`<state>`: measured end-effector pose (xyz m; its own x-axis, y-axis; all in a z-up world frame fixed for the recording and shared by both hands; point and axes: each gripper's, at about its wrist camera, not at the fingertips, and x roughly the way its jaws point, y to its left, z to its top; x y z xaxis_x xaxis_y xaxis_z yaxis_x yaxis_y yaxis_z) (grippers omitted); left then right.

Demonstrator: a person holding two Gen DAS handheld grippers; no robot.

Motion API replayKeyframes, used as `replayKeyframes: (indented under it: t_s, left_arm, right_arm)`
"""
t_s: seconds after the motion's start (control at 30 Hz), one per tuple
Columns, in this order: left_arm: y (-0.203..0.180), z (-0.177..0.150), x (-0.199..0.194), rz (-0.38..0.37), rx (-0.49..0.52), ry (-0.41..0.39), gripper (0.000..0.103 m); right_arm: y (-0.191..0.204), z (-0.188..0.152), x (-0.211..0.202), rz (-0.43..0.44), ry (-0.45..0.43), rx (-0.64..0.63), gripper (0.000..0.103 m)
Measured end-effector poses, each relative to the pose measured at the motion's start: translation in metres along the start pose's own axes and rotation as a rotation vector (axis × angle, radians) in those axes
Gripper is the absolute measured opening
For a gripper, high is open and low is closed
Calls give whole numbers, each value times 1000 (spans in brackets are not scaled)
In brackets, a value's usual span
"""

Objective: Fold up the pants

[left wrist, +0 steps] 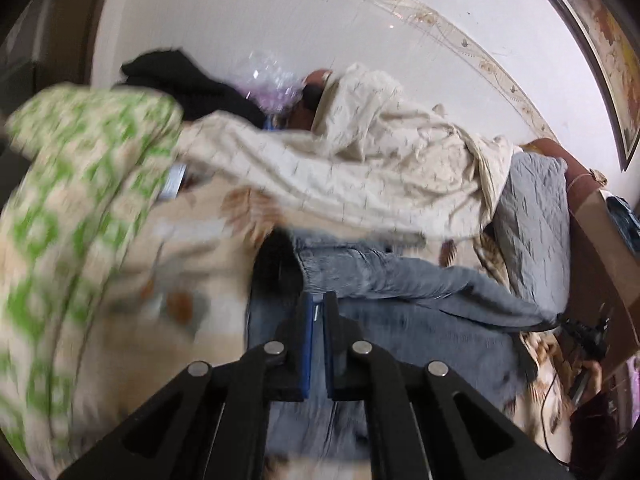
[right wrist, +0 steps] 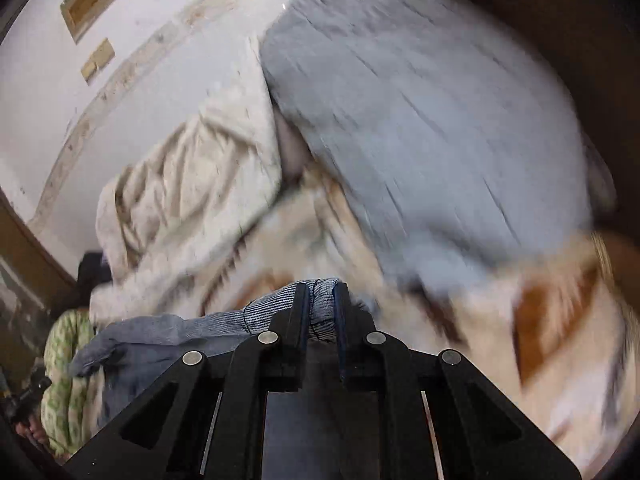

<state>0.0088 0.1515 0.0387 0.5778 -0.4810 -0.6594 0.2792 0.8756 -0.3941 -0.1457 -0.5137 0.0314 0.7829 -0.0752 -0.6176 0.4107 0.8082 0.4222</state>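
Both tongs angled down over the bed, clamped on cloth.
Left tongs [left wrist: 318, 300] and right tongs [right wrist: 321, 292] pinch the blue-grey denim pants [left wrist: 400, 276] waistband, jaws nearly closed.

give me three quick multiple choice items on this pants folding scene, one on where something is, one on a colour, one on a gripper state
1. Where does the grey quilted pillow lie?
A. on the bed beside the cream blanket
B. on the floor
C. between a gripper's fingers

2. What colour are the pants?
A. red
B. blue-grey
C. green

3. How is the right gripper?
A. wide open and empty
B. shut on the pants' ribbed band
C. shut on the pillow

Answers:
1 A, the pillow rests against the blanket's edge.
2 B, washed blue-grey fabric shows in both views.
3 B, ribbed fabric bunches between its closed fingers.
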Motion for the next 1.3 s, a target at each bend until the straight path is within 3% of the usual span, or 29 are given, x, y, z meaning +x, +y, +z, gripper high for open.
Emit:
replayKeyframes:
  t_s: [0.17, 0.3, 0.37, 0.43, 0.47, 0.6, 0.7, 0.77, 0.87, 1.07, 1.13, 1.2, 1.3]
  left_arm:
    - [26, -49, 2, 55, -65, 111, 6]
    - [29, -48, -3, 77, -119, 86, 7]
    - [32, -44, -3, 71, -162, 74, 18]
    - [34, -40, 1, 71, -192, 71, 52]
    - [36, -39, 3, 76, -213, 61, 57]
    - [30, -37, 26, 44, -291, 60, 60]
    - [22, -36, 52, 64, -300, 91, 61]
    - [26, -34, 68, 88, -330, 92, 61]
    - [31, -29, 80, 58, -373, 58, 61]
    - [26, -22, 106, 29, -326, 22, 57]
    - [24, -23, 115, 10, -306, 43, 21]
    - [17, -21, 120, -7, -261, 65, 13]
    - [5, -19, 116, 12, -184, 59, 10]
  right_arm:
    - [-20, -71, -17, -14, 86, 19, 11]
    - [-33, -91, -24, 14, 80, 104, 11]
    - [-34, -93, -22, 20, 68, 135, 11]
    - [-38, -96, -18, 21, 67, 174, 11]
    - [-39, -97, -13, 12, 73, 188, 12]
    - [-43, -107, -6, -12, 88, 193, 12]
    - [-44, -106, -6, -8, 86, 182, 12]
    - [-45, -107, -5, -6, 85, 187, 13]
    - [-46, -108, -1, -12, 93, 190, 13]
    - [-48, -107, 8, -29, 108, 185, 14]
    - [-48, -107, 9, -35, 109, 183, 14]
    - [-48, -107, 10, -40, 109, 181, 14]
    - [-48, -106, 10, -41, 105, 188, 14]
